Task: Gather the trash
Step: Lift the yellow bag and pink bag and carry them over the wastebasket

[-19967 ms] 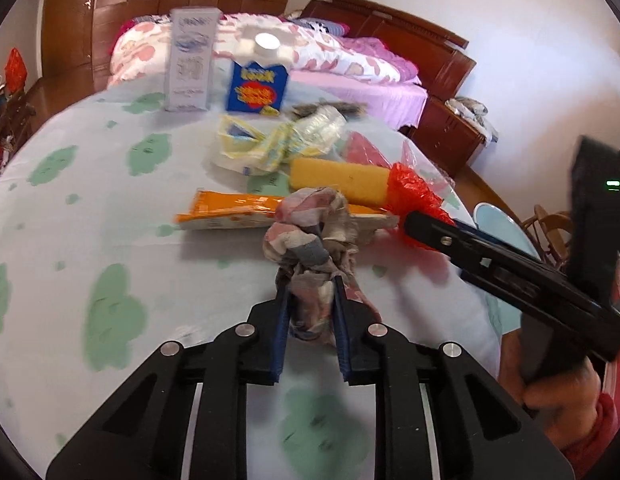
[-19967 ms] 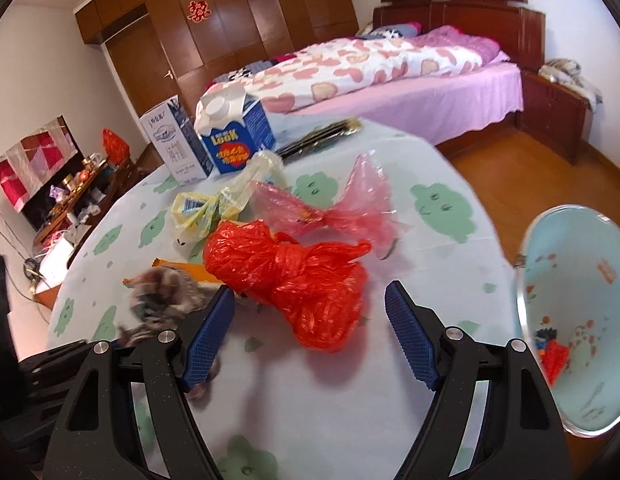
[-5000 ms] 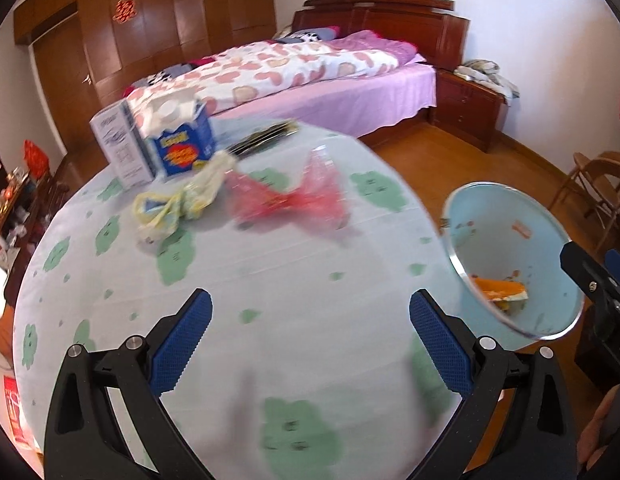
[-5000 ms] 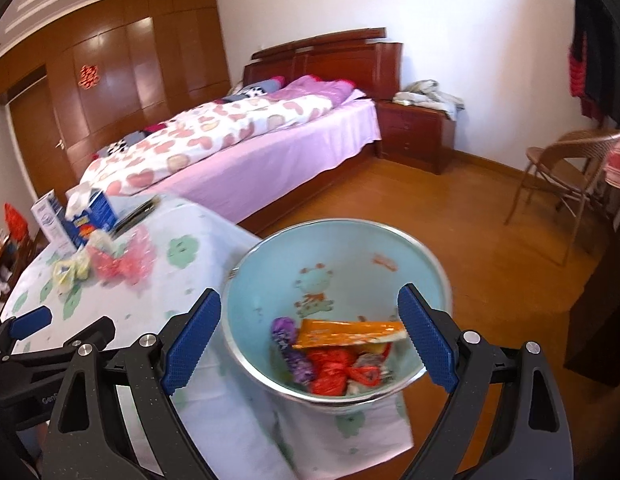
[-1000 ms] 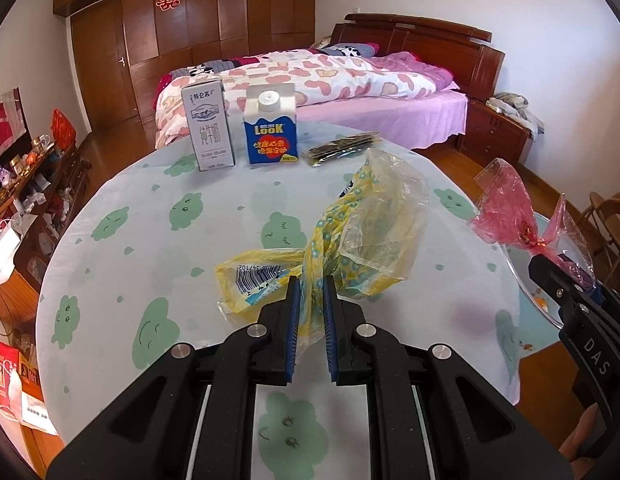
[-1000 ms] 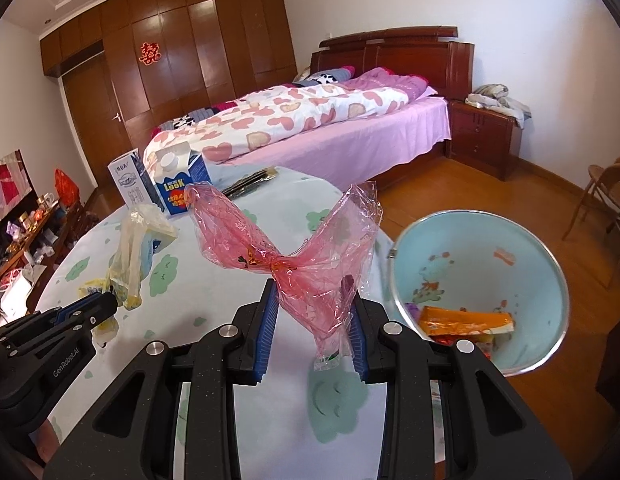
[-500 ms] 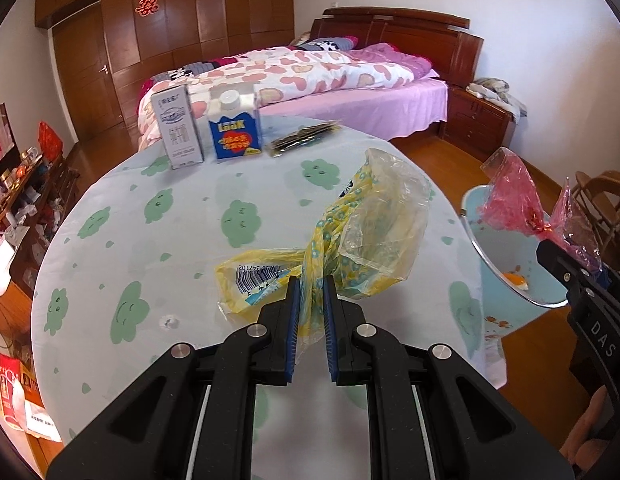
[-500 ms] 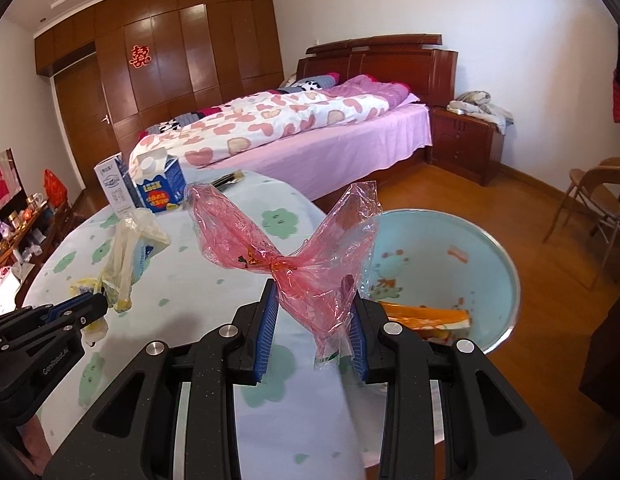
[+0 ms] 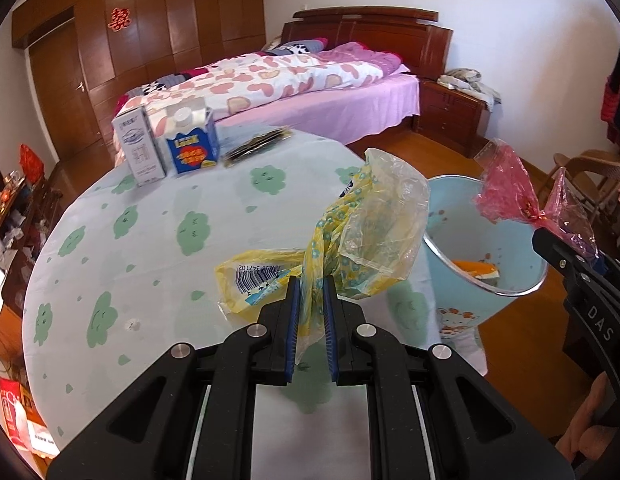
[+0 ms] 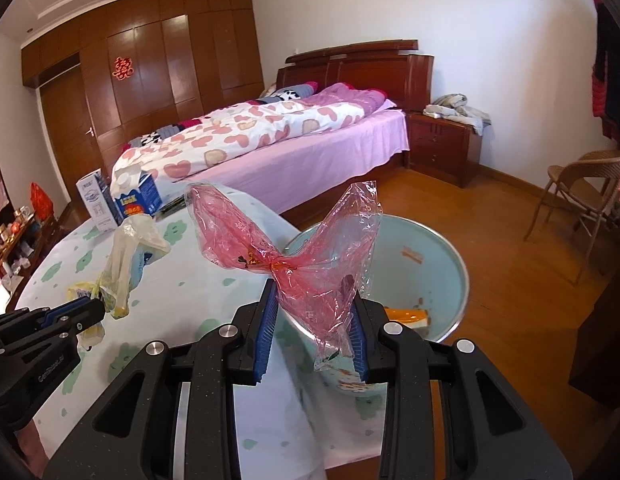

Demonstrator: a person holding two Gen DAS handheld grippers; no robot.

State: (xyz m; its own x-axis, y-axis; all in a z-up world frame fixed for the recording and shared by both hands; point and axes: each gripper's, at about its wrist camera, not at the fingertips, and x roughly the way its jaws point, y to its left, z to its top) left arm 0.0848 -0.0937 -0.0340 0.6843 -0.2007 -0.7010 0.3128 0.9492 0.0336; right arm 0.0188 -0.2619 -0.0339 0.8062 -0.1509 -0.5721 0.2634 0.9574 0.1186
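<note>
My left gripper (image 9: 311, 288) is shut on a crumpled yellow plastic bag (image 9: 350, 240) and holds it up over the table's right part. The same yellow plastic bag (image 10: 122, 264) hangs from that gripper (image 10: 96, 306) at the left of the right wrist view. A knotted pink plastic bag (image 10: 294, 252) is pinched in my shut right gripper (image 10: 312, 300), just in front of the light-blue trash bin (image 10: 454, 264). That pink bag (image 9: 522, 200) and the right gripper (image 9: 566, 252) hover over the bin's rim (image 9: 522, 292). Orange and red trash (image 10: 406, 314) lies inside.
A white carton (image 9: 138, 152), a blue milk carton (image 9: 192, 146) and a dark flat packet (image 9: 258, 144) stand at the far edge of the round table (image 9: 130, 240). A bed (image 10: 270, 136), a nightstand (image 10: 442, 144) and a folding chair (image 10: 582, 192) lie beyond.
Both grippers have carried their bags to the right, toward the bin. The bin now fills more of both views and the cartons have slid left and away.
</note>
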